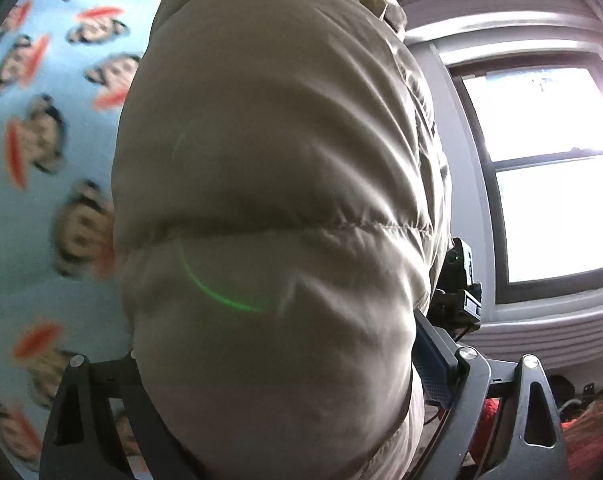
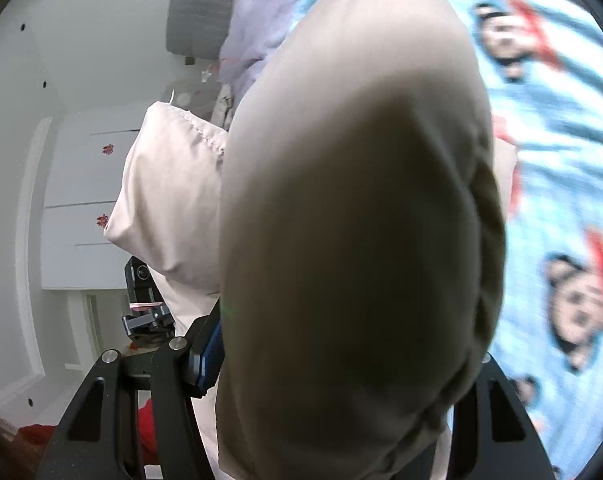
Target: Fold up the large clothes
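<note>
Both hands are lifting one big beige quilted puffer jacket (image 1: 277, 184) — each takes a separate bulge so the bulk hangs between them for folding. The left hand-held gripper (image 1: 275, 364) has its fingers clamped around a padded section that billows ahead of it. The right hand-held gripper (image 2: 341, 360) pinches another thick fold (image 2: 353, 208). Beyond the left tool, a bright window (image 1: 549, 168); behind the jacket, the light-blue monkey-print blanket (image 1: 41, 160) — likely where the fold lands.
</note>
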### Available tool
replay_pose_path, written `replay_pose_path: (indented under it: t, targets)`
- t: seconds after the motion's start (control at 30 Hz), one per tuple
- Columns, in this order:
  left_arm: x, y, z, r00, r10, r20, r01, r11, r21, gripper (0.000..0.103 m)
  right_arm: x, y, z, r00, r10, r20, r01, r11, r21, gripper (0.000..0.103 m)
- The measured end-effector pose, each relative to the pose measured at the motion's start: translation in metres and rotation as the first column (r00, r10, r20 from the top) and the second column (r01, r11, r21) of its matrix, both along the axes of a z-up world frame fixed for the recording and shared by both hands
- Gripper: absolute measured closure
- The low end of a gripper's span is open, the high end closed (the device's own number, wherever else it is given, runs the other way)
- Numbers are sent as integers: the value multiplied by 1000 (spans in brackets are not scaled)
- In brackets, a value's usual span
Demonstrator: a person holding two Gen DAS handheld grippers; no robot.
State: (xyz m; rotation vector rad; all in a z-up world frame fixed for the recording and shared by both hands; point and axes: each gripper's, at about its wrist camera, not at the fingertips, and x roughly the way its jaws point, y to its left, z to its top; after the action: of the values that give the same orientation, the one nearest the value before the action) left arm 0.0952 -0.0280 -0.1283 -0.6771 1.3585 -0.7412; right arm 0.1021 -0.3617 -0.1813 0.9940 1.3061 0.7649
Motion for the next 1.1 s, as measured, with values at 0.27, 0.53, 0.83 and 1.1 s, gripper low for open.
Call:
replay_pose_path:
  t: [0.27, 0.53, 0.83, 1.1]
  targets:
    - [42, 101, -30, 997, 71, -15, -70, 993, 94, 10, 33, 117, -19, 999, 35, 15, -34, 999, -20, 39]
    - [35, 127, -70, 969, 242, -57, -217, 936, 278, 6, 50, 166, -59, 990, -9, -139, -23, 975, -221, 25]
    - [68, 133, 23, 963, 81, 257, -182, 898, 400, 35, 4, 111, 55, 994, -27, 105, 56, 957, -286, 30]
    - [112, 26, -16, 958, -95, 270, -79, 818, 570, 35, -54, 161, -3, 988, 152, -9, -132, 825, -550, 100]
